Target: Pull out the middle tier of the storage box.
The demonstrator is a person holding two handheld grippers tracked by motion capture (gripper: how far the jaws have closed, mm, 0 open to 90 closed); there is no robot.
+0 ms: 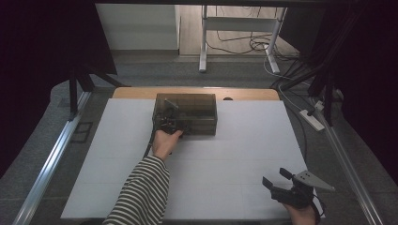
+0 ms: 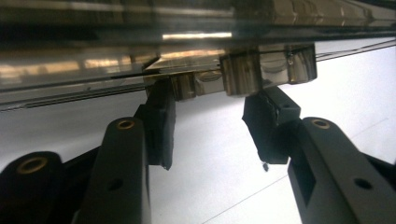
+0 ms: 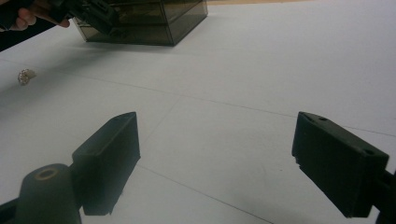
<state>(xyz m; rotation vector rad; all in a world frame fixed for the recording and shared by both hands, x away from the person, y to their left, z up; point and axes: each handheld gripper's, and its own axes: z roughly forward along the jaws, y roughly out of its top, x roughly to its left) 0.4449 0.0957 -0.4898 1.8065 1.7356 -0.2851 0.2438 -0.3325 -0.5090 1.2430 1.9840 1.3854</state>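
**Left gripper at the front edge of the smoky box, right gripper idle near the table's corner**

A dark, see-through plastic box (image 1: pixel 186 113) sits at the far middle of the white table top (image 1: pixel 234 154), close to the wooden strip along the far edge. The left gripper (image 1: pixel 168 123) is pressed up against the box's near left side, held by a hand (image 1: pixel 165 143) in a striped sleeve (image 1: pixel 141 192). Nothing else lies around the box on the sheet in the high view; beyond the table stand a white desk frame (image 1: pixel 237 33) and loose cables on the floor.

The left gripper view brings the contact close: the box's front edge (image 2: pixel 187 60) runs across the top, and a small clear latch tab (image 2: pixel 266 67) hangs from it. The two black pads (image 2: pixel 161 123) stand about half open, one below each side of that tab, tips just at the edge; whether they press on it cannot be told, and nothing is clamped between them.

The right gripper (image 1: pixel 284 183) rests low near the table's near right corner, well apart from the box. Its own view shows the jaws spread wide over bare white sheet, holding nothing. That view also takes in the box (image 3: pixel 144 21) from the side, with the other hand (image 3: pixel 32 16) at its left end, and a small shiny crumpled bit (image 3: pixel 26 76) lying on the sheet to the left, which the high view is too coarse to show
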